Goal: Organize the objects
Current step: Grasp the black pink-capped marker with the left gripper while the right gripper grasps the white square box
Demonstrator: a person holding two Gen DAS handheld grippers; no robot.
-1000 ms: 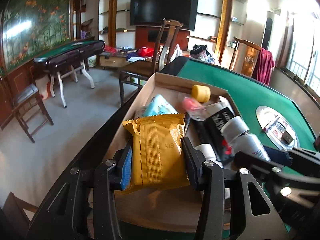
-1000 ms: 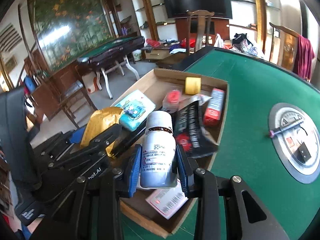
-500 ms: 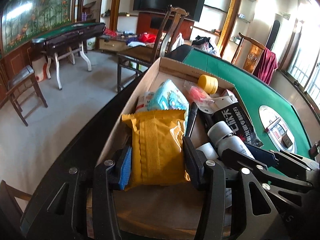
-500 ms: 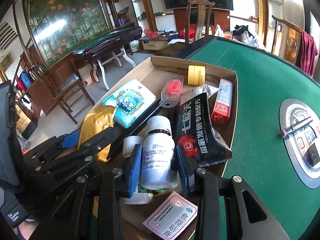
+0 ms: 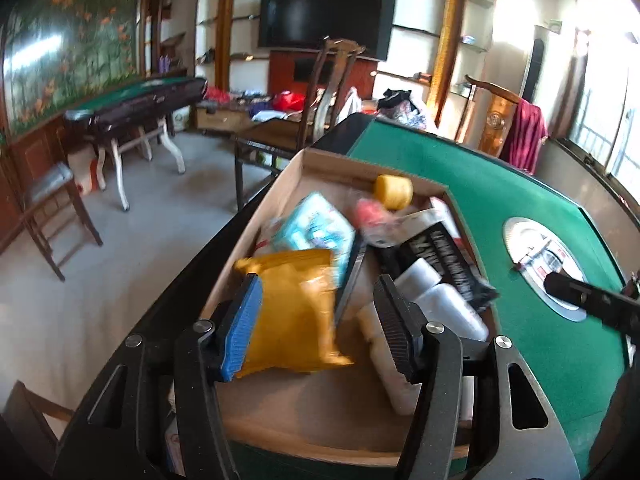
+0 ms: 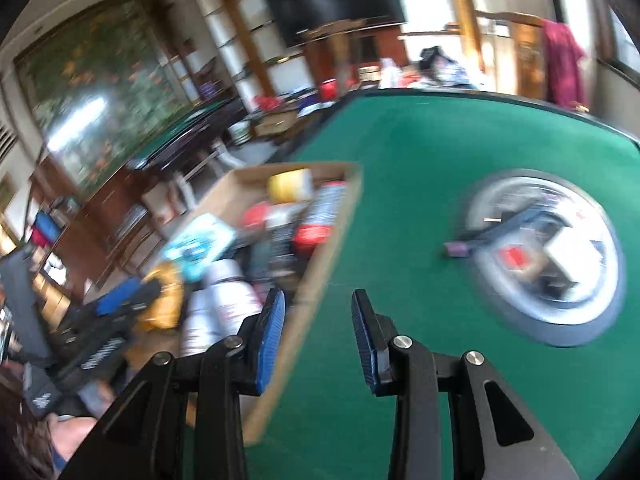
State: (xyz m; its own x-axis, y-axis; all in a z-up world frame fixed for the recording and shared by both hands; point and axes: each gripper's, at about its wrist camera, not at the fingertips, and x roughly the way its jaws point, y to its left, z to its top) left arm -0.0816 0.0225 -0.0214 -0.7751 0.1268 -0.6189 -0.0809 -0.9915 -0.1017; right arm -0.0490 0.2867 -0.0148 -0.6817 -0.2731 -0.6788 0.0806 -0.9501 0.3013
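Note:
A cardboard box (image 5: 340,164) on the green felt table holds several items. My left gripper (image 5: 318,284) hovers over the box's near end with its jaws opening. The yellow packet (image 5: 292,308) lies between them, resting by the left blue pad and apart from the right finger. A white bottle (image 5: 444,304) lies in the box beside a black snack packet (image 5: 444,252). My right gripper (image 6: 319,296) is open and empty, over the felt just right of the box wall (image 6: 320,280). The white bottle (image 6: 234,296) lies in the box to its left. The right wrist view is blurred.
The box also holds a blue tissue pack (image 5: 316,228), a yellow tape roll (image 5: 394,190) and a red carton (image 6: 316,232). A round metal panel (image 6: 548,256) with small items is set in the felt, with a purple-tipped pen (image 6: 460,248) at its edge. Chairs stand beyond the table.
The left jaws have widened and let go of the yellow packet. The right gripper has swung right, out of the box and over the felt, leaving the white bottle in the box.

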